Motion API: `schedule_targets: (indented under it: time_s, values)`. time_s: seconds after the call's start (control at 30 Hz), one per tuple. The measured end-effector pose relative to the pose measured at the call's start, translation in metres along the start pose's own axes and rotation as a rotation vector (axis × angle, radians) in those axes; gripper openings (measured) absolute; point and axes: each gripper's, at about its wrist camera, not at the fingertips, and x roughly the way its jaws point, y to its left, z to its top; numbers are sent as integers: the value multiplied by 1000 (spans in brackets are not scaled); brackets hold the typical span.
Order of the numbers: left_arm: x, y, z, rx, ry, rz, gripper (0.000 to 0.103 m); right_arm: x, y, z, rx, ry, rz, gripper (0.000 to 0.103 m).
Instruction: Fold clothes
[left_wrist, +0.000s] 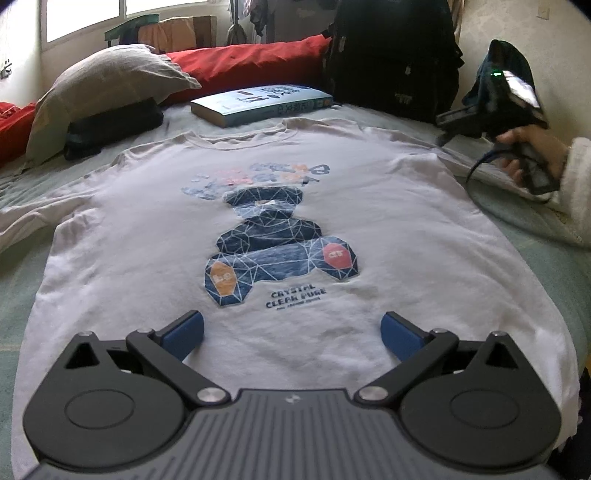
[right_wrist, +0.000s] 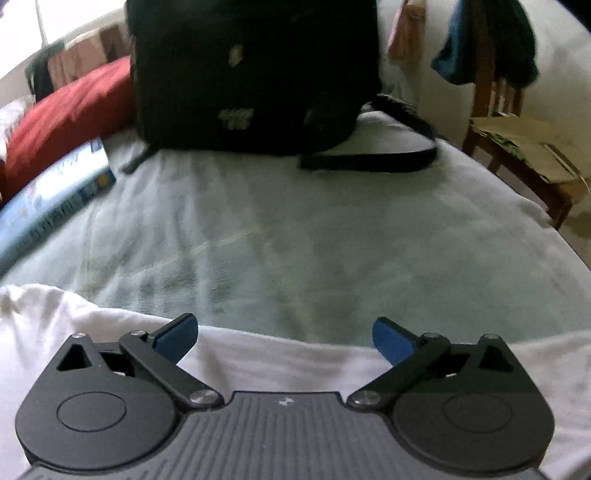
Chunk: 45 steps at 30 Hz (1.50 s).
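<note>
While shirt (left_wrist: 229, 206) lies flat, print up, on bed (right_wrist: 295, 240): both grippers (left_wrist: 291, 332) (right_wrist: 282, 338) wide open, empty. Best to pinch matching points on one side edge, lift evenly, fold across smoothly.

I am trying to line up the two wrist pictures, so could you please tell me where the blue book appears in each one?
Left wrist view: the blue book lies at upper centre, on the bed beyond the T-shirt's collar.
Right wrist view: the blue book sits at the left edge, partly cut off.
Shared landmark: the black bag, just right of the book in both.
</note>
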Motion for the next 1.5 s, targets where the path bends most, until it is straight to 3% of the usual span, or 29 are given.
schedule_targets:
  time_s: [0.1, 0.2, 0.3, 0.43, 0.6, 0.77, 0.8, 0.87, 0.93, 0.97, 1.03, 1.1, 1.27, 1.5]
  values:
    - [-2, -1, 1, -1, 0, 7, 102, -41, -33, -15, 27, -42, 41, 103]
    - [-4, -3, 1, 9, -4, 11, 102, -58, -69, -33, 45, -11, -34, 103]
    - [-4, -6, 2, 17, 2, 21, 102, -47, -105, -44, 72, 16, -130, 103]
    - [-4, -11, 3, 36, 7, 38, 102, -21, -128, -43, 77, -11, -132, 103]
    - [-11, -17, 6, 53, -3, 53, 102, -11, -126, -25, 57, -16, -162, 103]
    - [-13, -22, 6, 70, -5, 48, 102, -59, -102, -42, -43, -95, -53, 103]
    - [-13, -23, 6, 73, -5, 48, 102, -71, -96, -49, -77, -117, -13, 101]
    - [-13, -25, 7, 78, -7, 39, 102, -93, -77, -64, -170, -153, 101, 86]
    - [-14, -29, 7, 86, -9, 32, 102, -108, -58, -79, -274, -160, 206, 56]
    - [-14, -30, 6, 92, -11, 29, 102, -114, -50, -87, -323, -164, 260, 52]
    - [-15, -33, 6, 103, -12, 26, 102, -123, -29, -101, -440, -168, 334, 35]
    - [-14, -34, 6, 109, -10, 26, 102, -124, -7, -113, -568, -175, 357, 24]
    - [-11, -31, 7, 103, -2, 27, 102, -102, 28, -123, -760, -175, 322, 23]
    - [-5, -24, 6, 75, 5, 9, 102, -85, 40, -124, -863, -206, 242, 23]
